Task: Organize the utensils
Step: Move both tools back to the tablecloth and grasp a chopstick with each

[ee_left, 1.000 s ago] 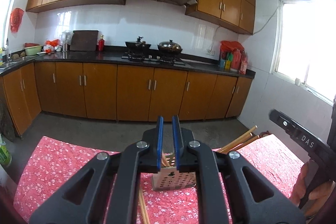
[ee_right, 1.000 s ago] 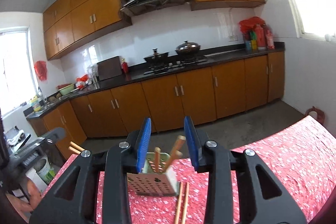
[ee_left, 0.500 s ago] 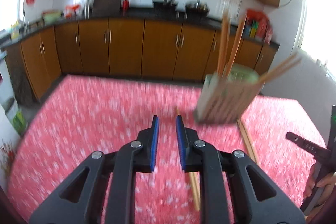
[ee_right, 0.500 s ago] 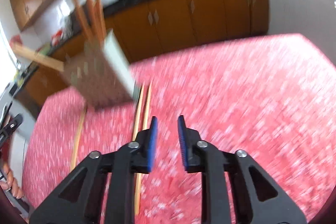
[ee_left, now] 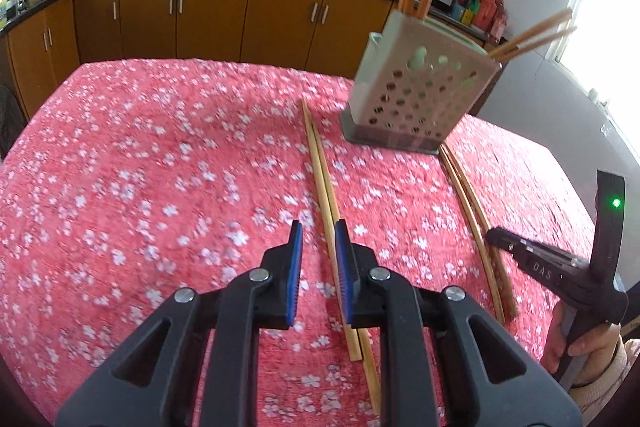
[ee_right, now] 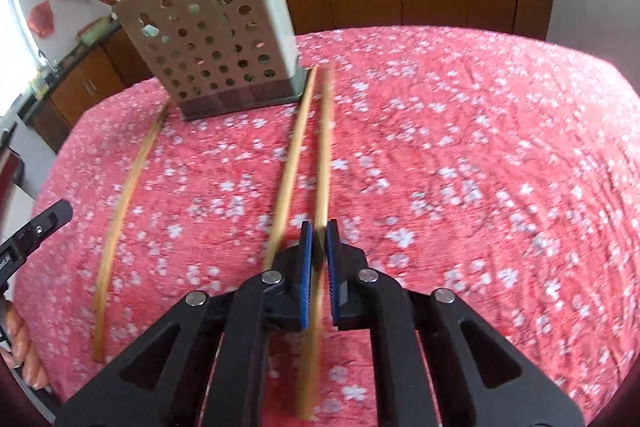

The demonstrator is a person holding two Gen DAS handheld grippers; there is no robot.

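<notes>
A perforated utensil holder (ee_left: 416, 99) stands on the red flowered tablecloth (ee_left: 160, 167) with several chopsticks in it; it also shows in the right wrist view (ee_right: 220, 43). A pair of chopsticks (ee_left: 322, 179) lies left of the holder, and my left gripper (ee_left: 318, 231) is open just above them, the pair running by its right finger. Another pair (ee_left: 476, 223) lies to the right. In the right wrist view, my right gripper (ee_right: 317, 231) is shut on one chopstick (ee_right: 323, 155); its mate (ee_right: 292, 159) lies just left, and a third chopstick (ee_right: 124, 203) lies further left.
The table's far edge is just behind the holder. Kitchen cabinets (ee_left: 208, 11) and a counter with pots run along the back wall. A window (ee_left: 600, 11) is at the right. The right gripper's body and the hand holding it (ee_left: 560, 275) show in the left wrist view.
Both grippers have tilted down and dropped low over the table. The right gripper has closed on a chopstick. The left gripper has opened a little and sits over the left pair.
</notes>
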